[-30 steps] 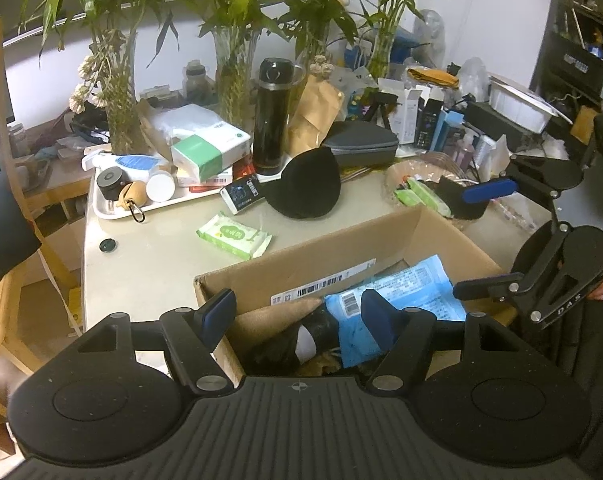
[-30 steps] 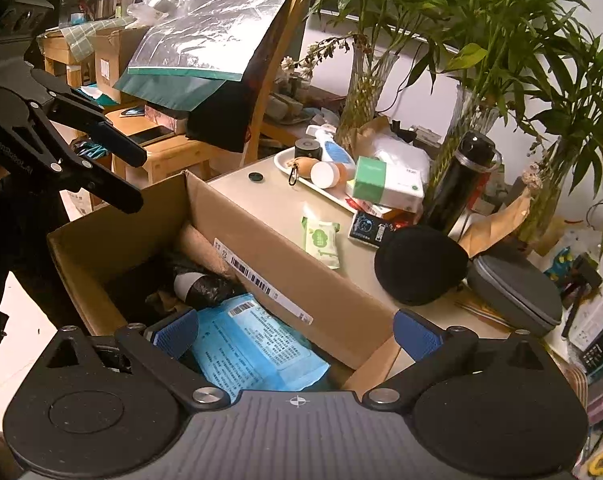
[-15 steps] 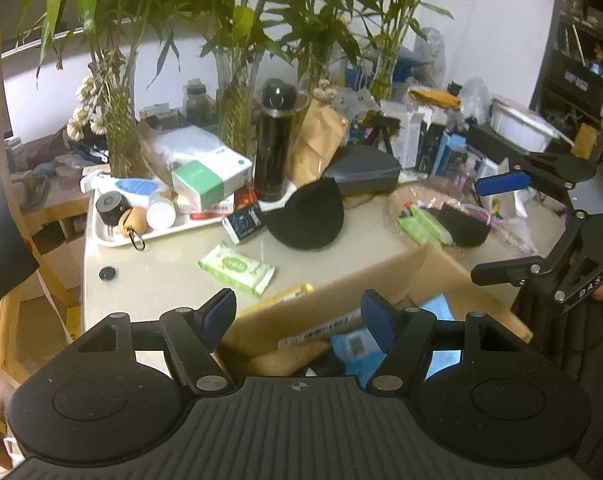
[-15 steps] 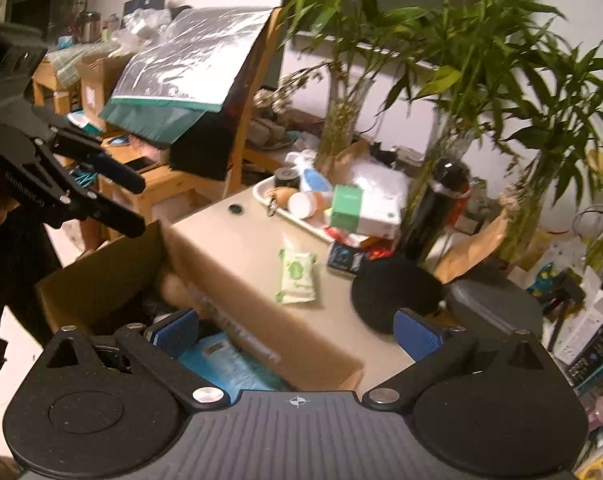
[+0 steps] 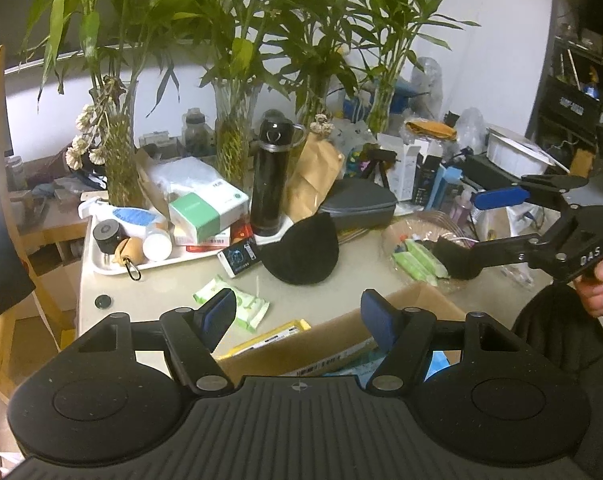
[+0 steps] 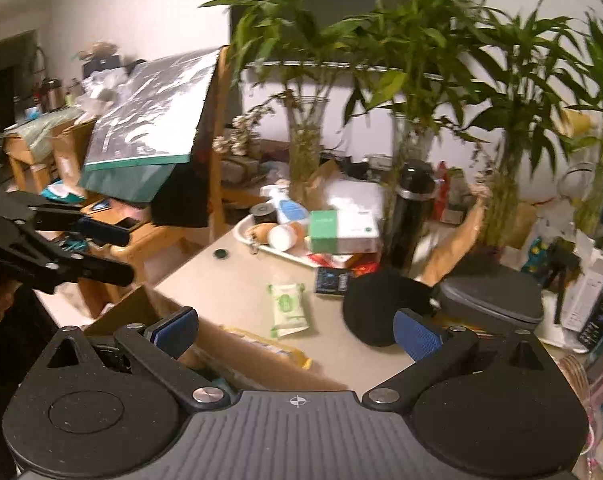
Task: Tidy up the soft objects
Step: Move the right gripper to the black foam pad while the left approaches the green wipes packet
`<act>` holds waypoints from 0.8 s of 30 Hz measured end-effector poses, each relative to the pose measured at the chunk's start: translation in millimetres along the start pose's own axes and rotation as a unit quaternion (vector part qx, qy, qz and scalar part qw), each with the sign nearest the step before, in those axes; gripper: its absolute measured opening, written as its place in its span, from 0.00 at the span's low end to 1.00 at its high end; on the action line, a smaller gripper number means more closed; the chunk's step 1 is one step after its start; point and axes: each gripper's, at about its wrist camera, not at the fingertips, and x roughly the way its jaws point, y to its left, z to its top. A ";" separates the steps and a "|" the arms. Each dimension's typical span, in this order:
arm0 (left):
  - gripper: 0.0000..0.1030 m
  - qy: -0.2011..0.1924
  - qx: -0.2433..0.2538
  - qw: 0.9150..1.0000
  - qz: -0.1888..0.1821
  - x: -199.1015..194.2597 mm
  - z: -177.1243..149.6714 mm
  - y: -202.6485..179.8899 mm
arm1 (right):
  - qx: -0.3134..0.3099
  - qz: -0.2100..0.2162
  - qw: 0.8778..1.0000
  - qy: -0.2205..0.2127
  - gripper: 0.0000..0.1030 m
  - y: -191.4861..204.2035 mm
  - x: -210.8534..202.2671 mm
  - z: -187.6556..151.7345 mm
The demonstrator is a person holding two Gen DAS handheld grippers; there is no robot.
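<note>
Left wrist view: my left gripper (image 5: pixel 297 312), jaws parted and empty, hovers over the cardboard box (image 5: pixel 341 344); the green wipes pack (image 5: pixel 237 304) lies on the table (image 5: pixel 173 288) just beyond its left finger, the black soft cap (image 5: pixel 301 254) farther off. Right wrist view: my right gripper (image 6: pixel 295 326), released, nothing held; wipes pack (image 6: pixel 287 310) between its fingers' line, cap (image 6: pixel 381 306) beside the right finger.
</note>
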 end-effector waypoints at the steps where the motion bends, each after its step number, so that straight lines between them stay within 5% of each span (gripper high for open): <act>1: 0.66 -0.001 -0.003 1.000 0.001 0.8 0.6 1.9 | 0.002 -0.002 1.000 0.000 1.00 -1.8 1.8 -0.3; 24: 0.66 -0.001 -0.024 1.000 -0.001 44.1 10.3 41.0 | 0.087 -0.030 0.996 0.004 1.00 -57.7 63.5 -10.5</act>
